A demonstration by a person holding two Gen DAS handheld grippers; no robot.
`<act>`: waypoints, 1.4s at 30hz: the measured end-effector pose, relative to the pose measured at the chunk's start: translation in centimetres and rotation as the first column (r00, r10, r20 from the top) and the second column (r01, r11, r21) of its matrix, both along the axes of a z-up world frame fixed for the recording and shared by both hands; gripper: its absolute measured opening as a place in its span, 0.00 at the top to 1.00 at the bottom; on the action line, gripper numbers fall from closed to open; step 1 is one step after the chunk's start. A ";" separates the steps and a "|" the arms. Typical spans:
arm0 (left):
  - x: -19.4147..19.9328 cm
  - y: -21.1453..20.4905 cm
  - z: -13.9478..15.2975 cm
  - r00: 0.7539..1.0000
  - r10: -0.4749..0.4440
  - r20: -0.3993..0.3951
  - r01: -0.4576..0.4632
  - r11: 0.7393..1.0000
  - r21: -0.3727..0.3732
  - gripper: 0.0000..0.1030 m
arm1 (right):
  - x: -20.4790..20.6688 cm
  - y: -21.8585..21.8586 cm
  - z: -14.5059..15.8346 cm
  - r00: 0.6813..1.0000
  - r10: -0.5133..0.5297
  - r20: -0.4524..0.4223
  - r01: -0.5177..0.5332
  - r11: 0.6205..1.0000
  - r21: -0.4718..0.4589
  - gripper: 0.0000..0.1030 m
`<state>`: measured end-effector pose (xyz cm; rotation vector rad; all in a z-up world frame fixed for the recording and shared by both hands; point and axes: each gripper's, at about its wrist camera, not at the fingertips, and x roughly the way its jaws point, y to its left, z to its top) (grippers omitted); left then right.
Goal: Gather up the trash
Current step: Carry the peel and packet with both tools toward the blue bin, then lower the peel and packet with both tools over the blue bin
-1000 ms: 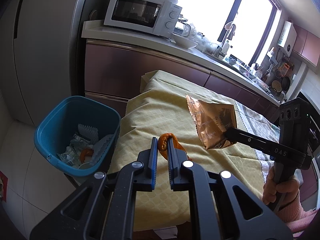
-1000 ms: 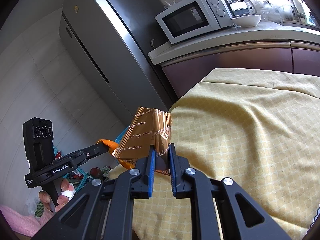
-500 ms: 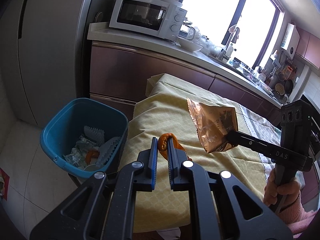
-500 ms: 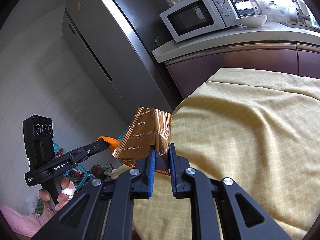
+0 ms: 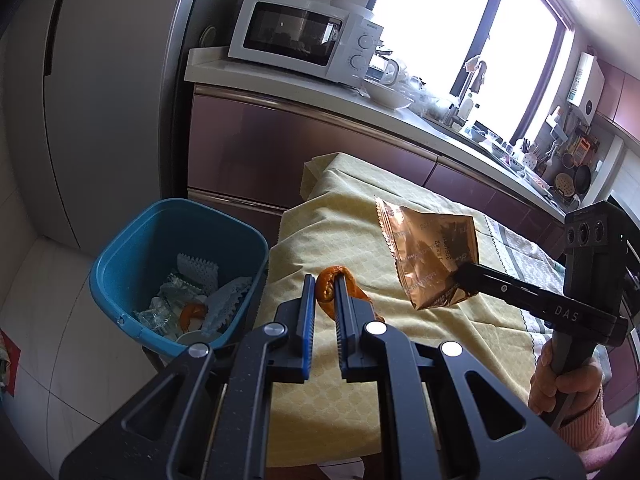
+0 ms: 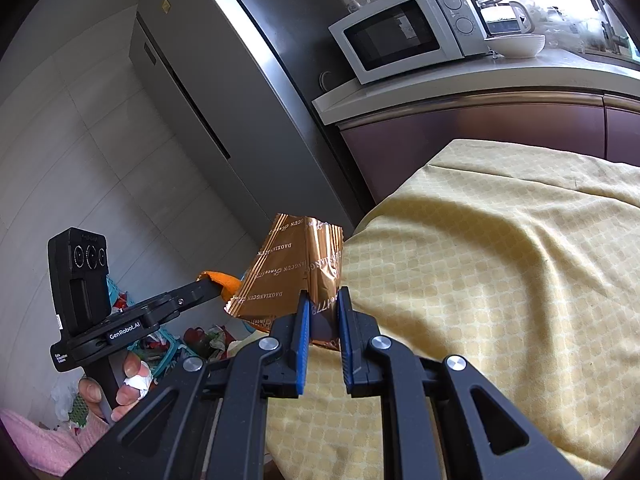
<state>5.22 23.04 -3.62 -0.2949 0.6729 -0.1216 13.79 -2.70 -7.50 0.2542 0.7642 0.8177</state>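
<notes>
Pinching orange peel (image 5: 334, 286), left tongs (image 5: 322, 300); right tongs (image 6: 322, 312) clamp wrapper (image 6: 296, 276).

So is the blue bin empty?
No, the blue bin already has trash in it: crinkly white and clear wrappers and an orange peel lie at its bottom.

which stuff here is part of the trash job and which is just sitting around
Job: orange peel in left gripper; copper wrapper in right gripper; blue bin.

Lying about: microwave, white bowl, fridge, yellow tablecloth.
</notes>
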 end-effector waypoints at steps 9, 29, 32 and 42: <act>-0.3 0.8 0.1 1.000 0.025 0.004 -0.025 1.000 0.004 0.91 | 0.2 0.7 0.2 1.000 0.014 0.004 -0.014 1.000 -0.001 0.88; -0.3 2.8 0.7 0.997 0.076 0.020 -0.076 0.997 0.015 0.91 | 0.7 1.9 0.5 0.999 0.051 0.008 -0.051 0.999 -0.003 0.88; -0.3 3.1 0.8 0.996 0.082 0.020 -0.083 0.996 0.017 0.91 | 0.7 2.1 0.6 0.998 0.058 0.010 -0.058 0.998 -0.004 0.88; -0.2 3.9 1.1 0.995 0.102 0.025 -0.102 0.994 0.023 0.91 | 0.7 2.6 0.7 0.997 0.077 0.016 -0.077 0.997 -0.006 0.88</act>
